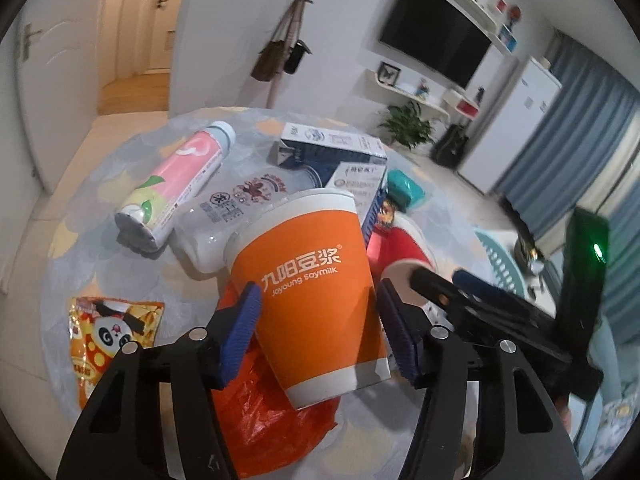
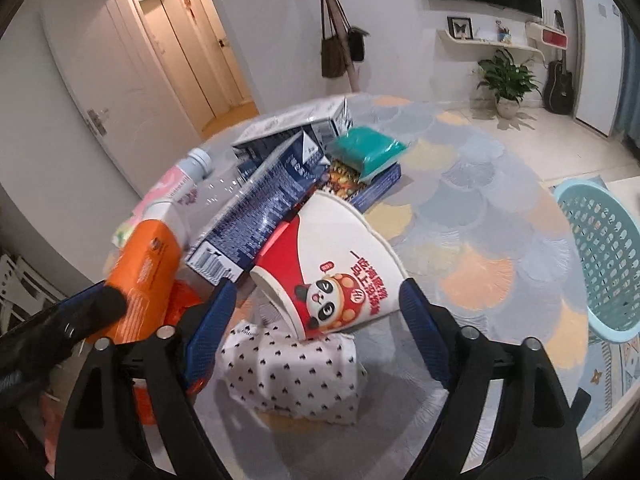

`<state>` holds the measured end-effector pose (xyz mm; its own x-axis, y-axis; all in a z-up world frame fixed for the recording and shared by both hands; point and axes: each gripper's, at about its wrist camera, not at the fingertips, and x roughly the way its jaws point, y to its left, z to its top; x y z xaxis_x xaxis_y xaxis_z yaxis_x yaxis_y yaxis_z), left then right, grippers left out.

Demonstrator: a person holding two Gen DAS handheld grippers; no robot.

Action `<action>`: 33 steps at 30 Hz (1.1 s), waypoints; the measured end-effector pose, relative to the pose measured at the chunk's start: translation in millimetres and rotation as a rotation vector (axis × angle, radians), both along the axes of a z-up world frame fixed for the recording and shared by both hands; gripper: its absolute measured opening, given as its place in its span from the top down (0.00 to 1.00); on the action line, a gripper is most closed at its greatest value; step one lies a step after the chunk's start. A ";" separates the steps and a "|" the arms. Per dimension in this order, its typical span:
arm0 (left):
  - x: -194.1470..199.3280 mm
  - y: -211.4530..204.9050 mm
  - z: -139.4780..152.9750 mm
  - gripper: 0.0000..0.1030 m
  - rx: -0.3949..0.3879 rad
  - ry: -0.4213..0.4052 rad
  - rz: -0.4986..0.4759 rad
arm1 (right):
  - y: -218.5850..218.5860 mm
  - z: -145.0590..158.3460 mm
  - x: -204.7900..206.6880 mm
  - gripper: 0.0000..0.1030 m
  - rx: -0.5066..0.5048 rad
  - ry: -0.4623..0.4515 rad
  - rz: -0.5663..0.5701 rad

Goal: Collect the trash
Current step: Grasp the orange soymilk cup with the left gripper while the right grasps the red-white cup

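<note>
An orange paper cup (image 1: pixel 310 276) printed "Joyoung soymilk" under white Chinese characters sat between the blue pads (image 1: pixel 242 320) of the left gripper (image 1: pixel 320 320), which flanked it on both sides; whether the pads were pressing its wall could not be told. The cup leaned, its white rim up and away from the camera, its white base low over a crumpled orange plastic bag (image 1: pixel 276 424) on a round table (image 1: pixel 132 280) with a pastel scallop-pattern cover. Behind it lay a pink-labelled bottle (image 1: pixel 176 188) with a pale cap, its long axis running from near left to far right, a clear plastic bottle (image 1: pixel 236 204) with red and black Chinese print, and blue-and-white milk cartons (image 1: pixel 332 148). A yellow snack packet (image 1: pixel 108 328) with a panda face lay flat at the near left.

In the right wrist view, the right gripper (image 2: pixel 316 308) stood wide apart around a red-and-white paper bowl (image 2: pixel 340 264) bearing a cartoon panda and red Chinese lettering; the bowl was tipped on its side, mouth toward the far left, resting on a white packet (image 2: pixel 292 376) dotted with small black hearts. One blue pad (image 2: pixel 416 320) met the bowl's edge, the other stood clear. A long blue carton (image 2: pixel 260 212) dense with white print lay diagonally beside it, near a teal pack (image 2: pixel 368 148). A light-blue plastic basket (image 2: pixel 600 256) stood off the table's right side
</note>
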<state>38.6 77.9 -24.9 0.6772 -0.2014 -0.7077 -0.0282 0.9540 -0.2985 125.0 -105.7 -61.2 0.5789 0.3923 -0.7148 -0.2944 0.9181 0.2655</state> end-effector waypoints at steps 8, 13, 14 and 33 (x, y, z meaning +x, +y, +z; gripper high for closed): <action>13.9 7.7 -22.4 0.25 -0.034 0.052 0.023 | 0.4 -15.3 19.3 0.18 -0.008 0.050 -0.008; 10.4 3.1 -19.0 0.27 -0.044 0.029 -0.001 | 0.7 -20.6 33.7 0.14 -0.033 0.053 -0.014; 9.8 2.9 -18.8 0.27 -0.046 0.027 -0.002 | -1.0 -22.2 36.5 0.14 -0.025 0.063 -0.014; 1.7 -20.4 12.2 0.27 -0.007 -0.066 -0.048 | -55.9 -8.8 70.9 0.47 0.092 0.049 -0.068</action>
<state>40.3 57.5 -12.7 0.7115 -0.2395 -0.6607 0.0371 0.9516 -0.3050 195.9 -161.5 -69.9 0.5712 0.4187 -0.7060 -0.2172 0.9066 0.3619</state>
